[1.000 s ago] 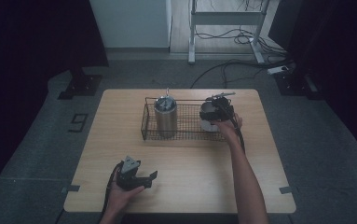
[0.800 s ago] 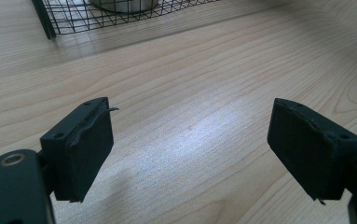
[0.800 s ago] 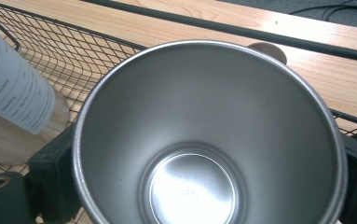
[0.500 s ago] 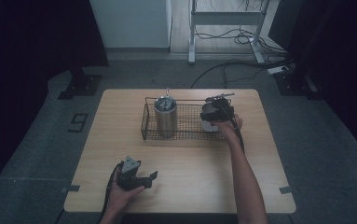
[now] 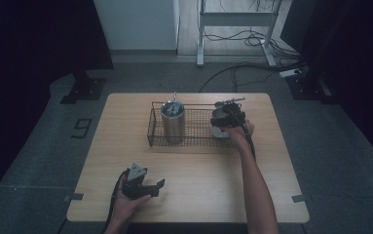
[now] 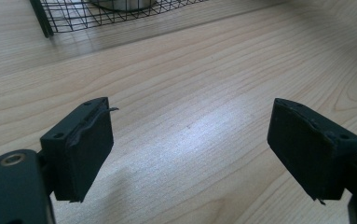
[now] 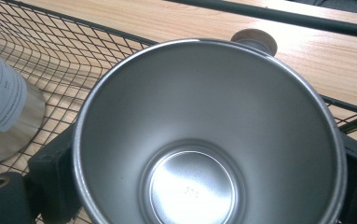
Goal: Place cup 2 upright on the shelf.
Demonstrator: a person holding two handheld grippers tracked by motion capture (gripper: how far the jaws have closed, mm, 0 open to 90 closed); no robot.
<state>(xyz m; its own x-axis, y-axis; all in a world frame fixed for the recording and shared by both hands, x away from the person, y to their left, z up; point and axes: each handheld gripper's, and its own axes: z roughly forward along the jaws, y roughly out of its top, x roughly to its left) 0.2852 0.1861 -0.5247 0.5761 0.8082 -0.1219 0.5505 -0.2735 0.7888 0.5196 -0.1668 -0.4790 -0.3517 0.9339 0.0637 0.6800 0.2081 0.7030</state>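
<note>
My left gripper (image 5: 153,188) rests near the table's front left, held in a hand. Its jaws stand wide apart over bare wood with nothing between them (image 6: 190,149). My right gripper (image 5: 222,127) is at the right end of the black wire basket (image 5: 150,132), shut on a steel cup (image 7: 204,140). The cup's rim sits between the two black jaws, and its shiny inside is empty. In the high view the cup (image 5: 217,131) is a pale patch under the gripper, inside the basket. A tall steel tumbler (image 5: 173,123) stands upright in the basket's left part.
The basket sits at the back middle of the wooden table (image 5: 198,195), and its mesh (image 7: 73,60) surrounds the cup, with the tumbler (image 7: 3,112) close by. The basket's corner (image 6: 97,14) lies ahead of the left gripper. A cable trails from each gripper.
</note>
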